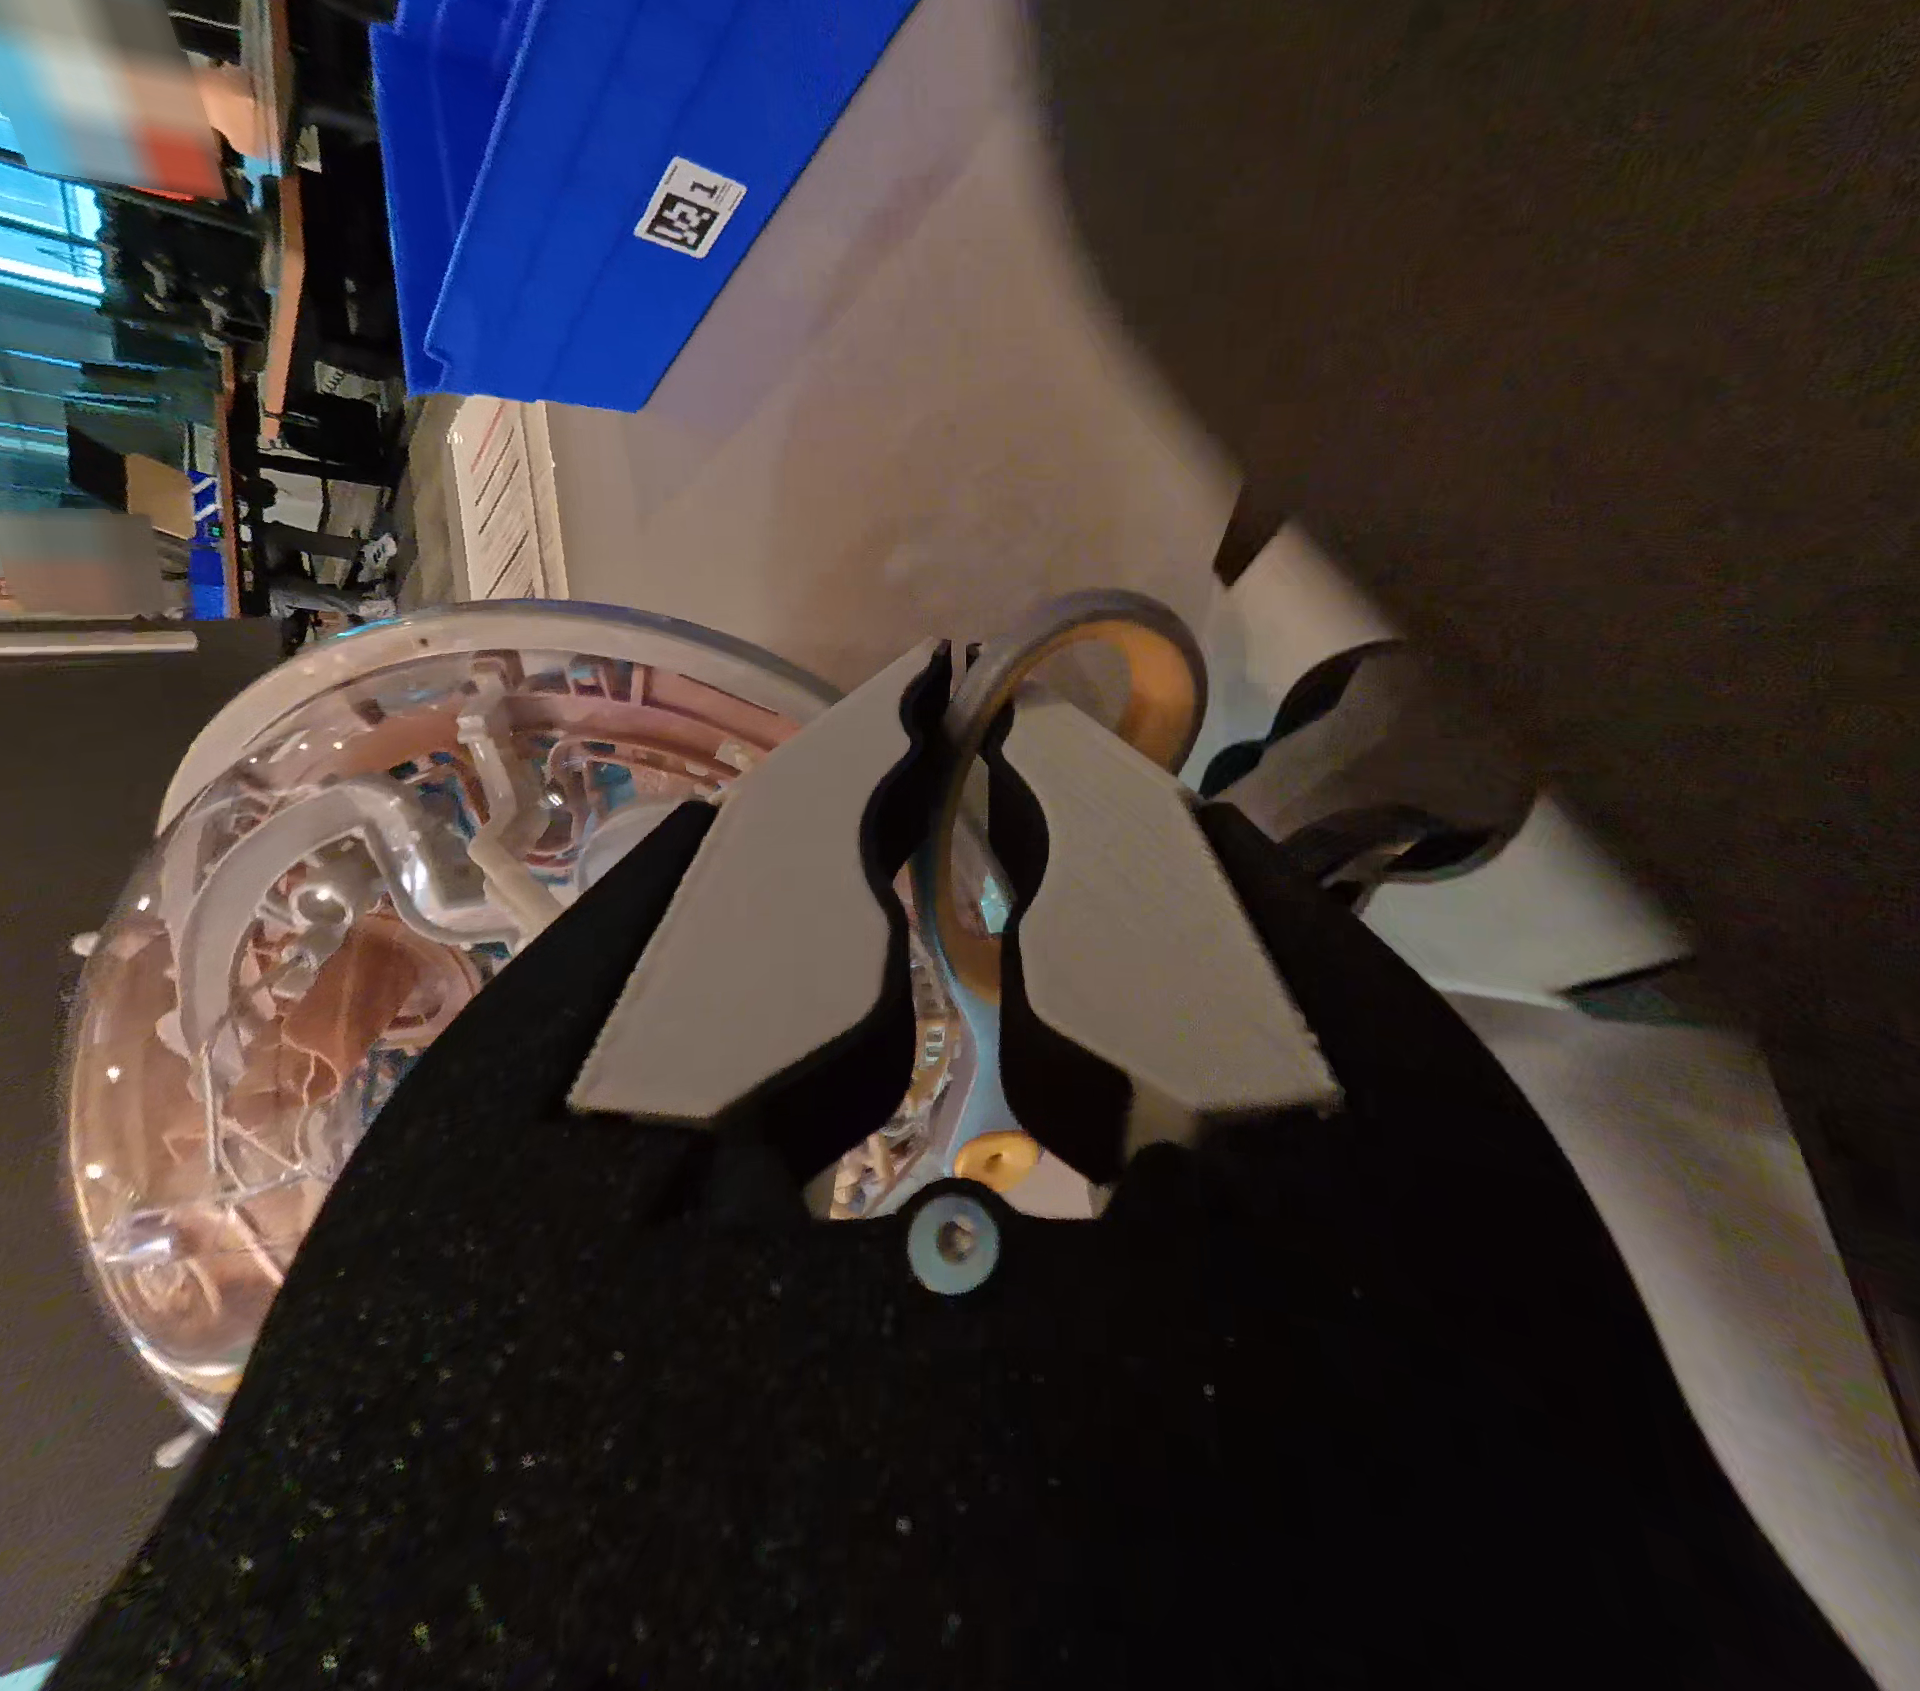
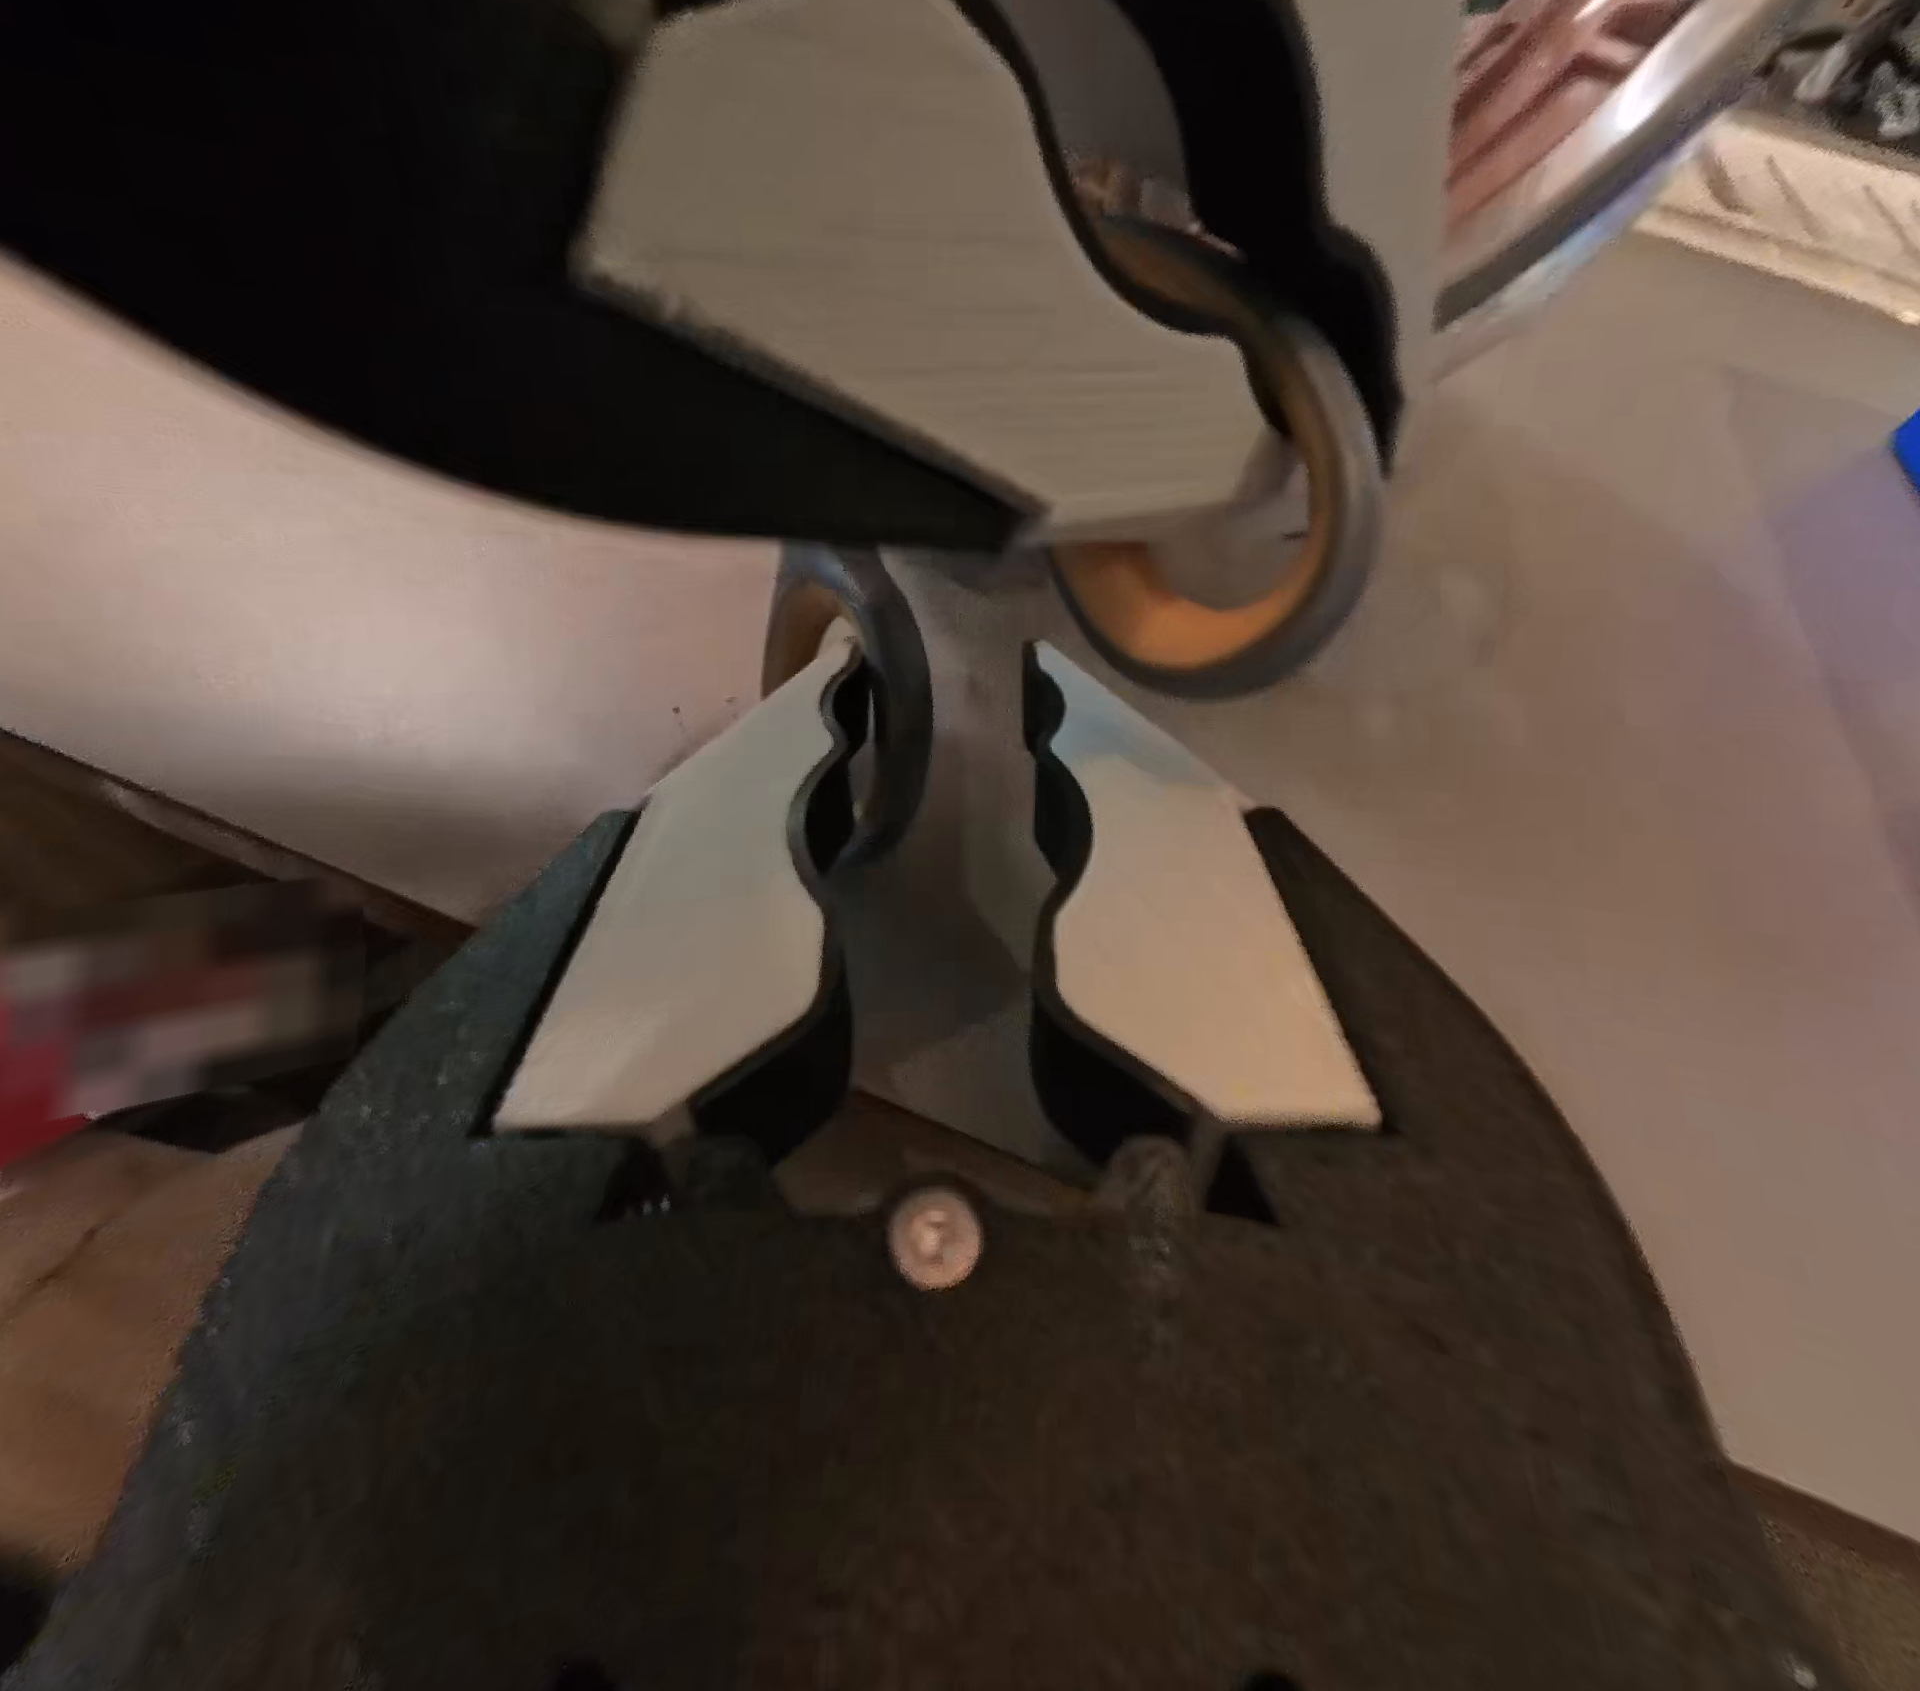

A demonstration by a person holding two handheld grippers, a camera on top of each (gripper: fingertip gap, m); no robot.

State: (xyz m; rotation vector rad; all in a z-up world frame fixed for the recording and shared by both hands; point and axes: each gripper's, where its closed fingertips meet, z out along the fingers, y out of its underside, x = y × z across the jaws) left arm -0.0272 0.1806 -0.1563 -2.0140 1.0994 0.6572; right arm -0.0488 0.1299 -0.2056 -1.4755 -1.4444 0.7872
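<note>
Left gripper [image 1: 954, 665] clamped on scissor handle [image 1: 1143, 685], tabletop [image 1: 935, 446] beyond.

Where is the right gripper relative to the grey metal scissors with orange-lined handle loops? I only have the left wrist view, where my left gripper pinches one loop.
Observer: The right gripper is at the second handle loop, just below the left gripper.
Operator: Is it clamped on that loop?
Observer: No. Its jaws stand apart, and the loop lies against one finger only; that fingertip appears to poke through the ring.
Operator: How does my left grip look from that side?
Observer: One left fingertip passes through the first handle loop, whose rim sits between the pads.
</note>
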